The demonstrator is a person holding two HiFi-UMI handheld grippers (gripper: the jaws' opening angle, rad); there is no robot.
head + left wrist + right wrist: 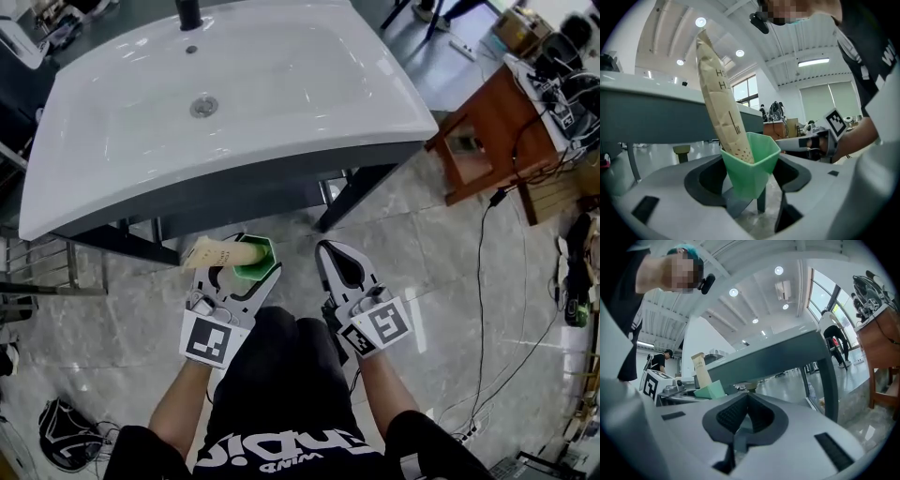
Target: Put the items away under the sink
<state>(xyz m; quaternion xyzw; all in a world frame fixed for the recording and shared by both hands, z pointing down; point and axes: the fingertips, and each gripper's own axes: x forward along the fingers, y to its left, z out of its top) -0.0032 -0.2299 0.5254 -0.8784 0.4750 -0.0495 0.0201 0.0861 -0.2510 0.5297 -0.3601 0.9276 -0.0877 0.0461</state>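
My left gripper (251, 263) is shut on a green plastic cup (255, 261) with a beige tube (216, 253) standing in it. In the left gripper view the green cup (749, 166) sits between the jaws and the tall beige tube (723, 103) leans out of it toward the upper left. My right gripper (335, 253) is beside it, shut with nothing between its jaws; in its own view the pads meet at the tip (746, 397). Both grippers hover above the floor just in front of the white sink (122, 122) and its dark cabinet front (234, 199).
A metal rack (37, 267) stands at the left under the sink's edge. A brown wooden table (492, 131) with cables is at the right. A black cable (487, 281) runs across the grey tiled floor. A dark bag (66, 433) lies at the lower left.
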